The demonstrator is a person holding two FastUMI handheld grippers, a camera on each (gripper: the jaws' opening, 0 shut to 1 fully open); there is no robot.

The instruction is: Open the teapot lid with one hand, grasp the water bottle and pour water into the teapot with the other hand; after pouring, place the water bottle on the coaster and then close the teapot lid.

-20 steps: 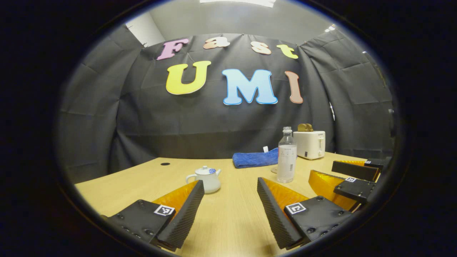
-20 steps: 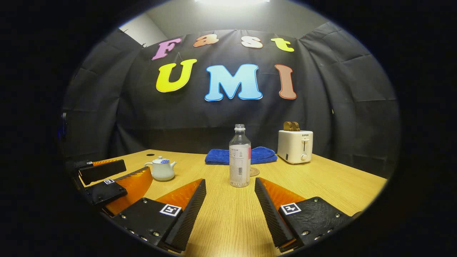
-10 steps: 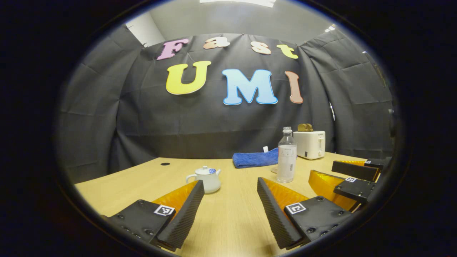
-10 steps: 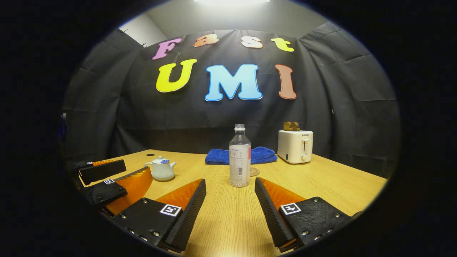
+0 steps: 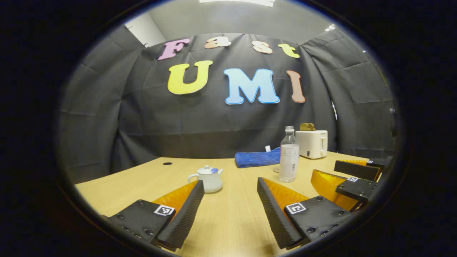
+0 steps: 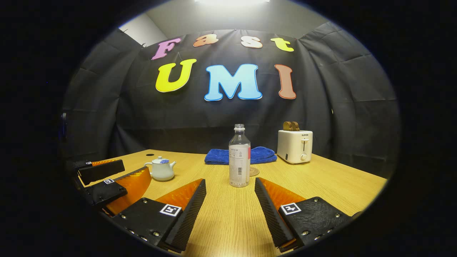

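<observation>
Water bottle (image 6: 239, 157) upright, capless, teapot (image 6: 161, 169) left of it, spout toward bottle, lid on, both tongs (image 5: 230, 185) (image 6: 230, 184) gaping, empty

The teapot (image 6: 161, 170) is white with a blue-patterned lid (image 6: 162, 161) — the towel (image 6: 259, 155) deep blue. The toaster (image 6: 294, 146) is cream, the table (image 6: 332, 182) light wood-grain.
</observation>
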